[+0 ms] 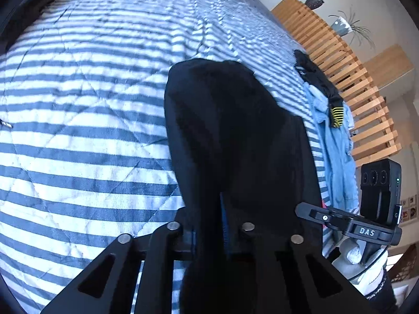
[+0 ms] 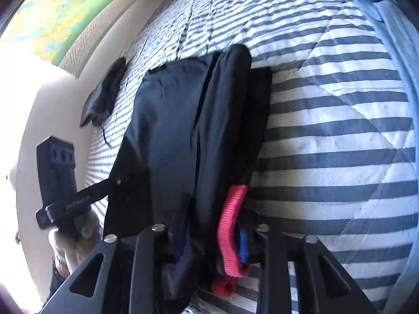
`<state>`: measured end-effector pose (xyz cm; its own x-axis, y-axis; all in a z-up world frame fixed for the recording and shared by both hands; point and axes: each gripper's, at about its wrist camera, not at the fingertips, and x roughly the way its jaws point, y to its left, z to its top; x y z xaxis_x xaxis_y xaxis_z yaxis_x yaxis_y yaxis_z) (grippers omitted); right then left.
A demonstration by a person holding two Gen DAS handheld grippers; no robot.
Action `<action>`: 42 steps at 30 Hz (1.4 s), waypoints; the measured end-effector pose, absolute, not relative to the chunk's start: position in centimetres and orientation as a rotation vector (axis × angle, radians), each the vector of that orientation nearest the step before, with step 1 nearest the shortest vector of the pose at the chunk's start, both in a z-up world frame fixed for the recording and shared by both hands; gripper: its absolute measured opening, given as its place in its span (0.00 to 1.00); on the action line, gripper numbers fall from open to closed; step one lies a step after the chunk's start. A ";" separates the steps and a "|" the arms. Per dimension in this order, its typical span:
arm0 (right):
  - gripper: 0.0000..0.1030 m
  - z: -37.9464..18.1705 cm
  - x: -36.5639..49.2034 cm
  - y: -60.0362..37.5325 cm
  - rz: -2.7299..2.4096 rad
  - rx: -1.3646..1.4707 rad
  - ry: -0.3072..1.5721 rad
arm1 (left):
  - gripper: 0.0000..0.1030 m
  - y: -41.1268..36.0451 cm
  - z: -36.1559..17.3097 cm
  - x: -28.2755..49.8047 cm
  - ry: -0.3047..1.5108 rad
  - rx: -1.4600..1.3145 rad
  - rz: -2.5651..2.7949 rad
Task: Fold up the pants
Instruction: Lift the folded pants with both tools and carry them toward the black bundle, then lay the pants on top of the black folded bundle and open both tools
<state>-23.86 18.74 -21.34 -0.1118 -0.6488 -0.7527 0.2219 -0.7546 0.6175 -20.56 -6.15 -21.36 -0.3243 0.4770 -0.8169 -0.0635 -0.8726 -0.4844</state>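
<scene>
Black pants (image 1: 230, 136) hang doubled over the striped quilt (image 1: 78, 130), lifted at the near end. My left gripper (image 1: 209, 225) is shut on a bunched edge of the dark cloth, which fills the gap between its fingers. In the right wrist view the pants (image 2: 183, 130) lie in long folds, and a red waistband strip (image 2: 231, 225) sits near the right finger. My right gripper (image 2: 212, 240) is shut on the fabric beside that strip. Each view shows the other gripper's body at its edge, held by a hand (image 2: 78, 233).
A light blue garment (image 1: 332, 144) and a black one with yellow stripes (image 1: 319, 83) lie along the bed's right side. Behind them stands a wooden slatted frame (image 1: 340, 60). A small dark cloth (image 2: 104, 94) lies near the wall side of the bed.
</scene>
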 end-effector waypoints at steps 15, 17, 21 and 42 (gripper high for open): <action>0.14 -11.5 -22.5 12.3 -1.971 1.354 -0.380 | 0.07 -11.6 -10.1 -18.6 -0.375 -1.365 2.411; 0.14 -10.3 -23.1 9.5 -1.954 1.328 -0.356 | 0.07 -13.9 -8.3 -19.0 -0.366 -1.330 2.461; 0.13 -7.1 -25.6 2.7 -1.920 1.253 -0.314 | 0.07 -20.7 -5.4 -20.1 -0.412 -1.271 2.564; 0.12 -5.3 -39.2 -31.4 -1.832 1.056 -0.326 | 0.07 -53.8 0.0 -37.4 -0.533 -1.172 2.964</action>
<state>-39.22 -31.44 -5.33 -0.1642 -0.8371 -0.5219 0.6060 -0.5031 0.6161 -37.42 -53.76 -0.01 -0.7332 0.0373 -0.6790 0.2016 -0.9417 -0.2694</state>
